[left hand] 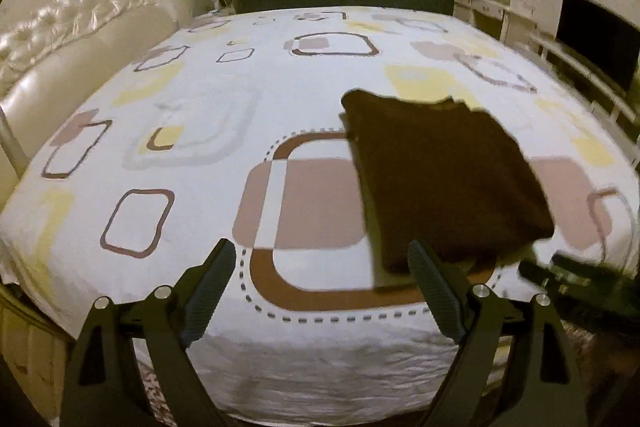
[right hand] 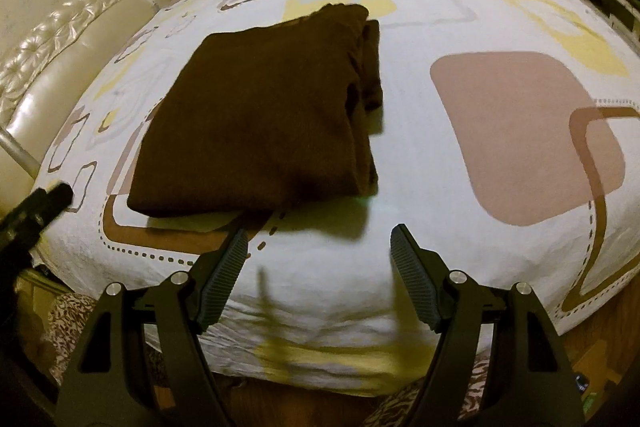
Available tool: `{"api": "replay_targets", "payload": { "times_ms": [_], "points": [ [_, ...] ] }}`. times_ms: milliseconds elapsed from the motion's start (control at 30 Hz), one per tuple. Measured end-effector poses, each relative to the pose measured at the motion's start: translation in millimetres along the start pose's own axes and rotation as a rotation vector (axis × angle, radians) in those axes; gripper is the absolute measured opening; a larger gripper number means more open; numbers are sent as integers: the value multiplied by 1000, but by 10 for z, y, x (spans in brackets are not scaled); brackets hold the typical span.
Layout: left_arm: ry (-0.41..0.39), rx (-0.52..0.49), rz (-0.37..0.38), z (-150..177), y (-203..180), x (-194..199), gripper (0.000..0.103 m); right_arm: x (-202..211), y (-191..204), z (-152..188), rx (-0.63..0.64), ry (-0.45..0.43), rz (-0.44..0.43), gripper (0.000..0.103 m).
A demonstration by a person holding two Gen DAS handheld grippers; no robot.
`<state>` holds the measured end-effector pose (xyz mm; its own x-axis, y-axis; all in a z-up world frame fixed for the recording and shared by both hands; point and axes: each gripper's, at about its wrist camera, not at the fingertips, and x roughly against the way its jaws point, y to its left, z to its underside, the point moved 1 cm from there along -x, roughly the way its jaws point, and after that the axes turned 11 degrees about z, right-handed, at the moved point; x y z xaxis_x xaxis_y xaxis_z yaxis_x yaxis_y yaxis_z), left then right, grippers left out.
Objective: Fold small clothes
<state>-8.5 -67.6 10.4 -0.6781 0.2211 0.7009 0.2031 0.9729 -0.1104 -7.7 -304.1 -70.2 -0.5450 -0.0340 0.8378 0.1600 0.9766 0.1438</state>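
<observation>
I see brown garment point(right hand: 256, 115) folded on bed sheet point(right hand: 400, 155); L gripper point(left hand: 322, 267) & R gripper point(right hand: 318, 251) jaws both wide, holding nothing.

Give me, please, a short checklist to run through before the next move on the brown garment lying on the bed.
1. Brown garment folded into a compact rectangle on the bedsheet: ok.
2. Layers aligned: not ok, an under layer sticks out along its right edge in the right wrist view.
3. Left gripper empty, jaws apart: ok.
4. Right gripper empty, jaws apart: ok.
5. Sleeves tucked inside the fold: cannot tell.
</observation>
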Motion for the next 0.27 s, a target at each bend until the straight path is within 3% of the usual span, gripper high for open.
{"api": "replay_targets", "payload": {
  "times_ms": [133, 267],
  "points": [
    [-8, 85, 12, -385, 487, -113, 87, 76, -56, -201, -45, -6, -72, 75],
    [-74, 128, -153, -919, 1234, -407, 87, 58, -200, -825, -61, -98, -90, 86]
  ]
}}
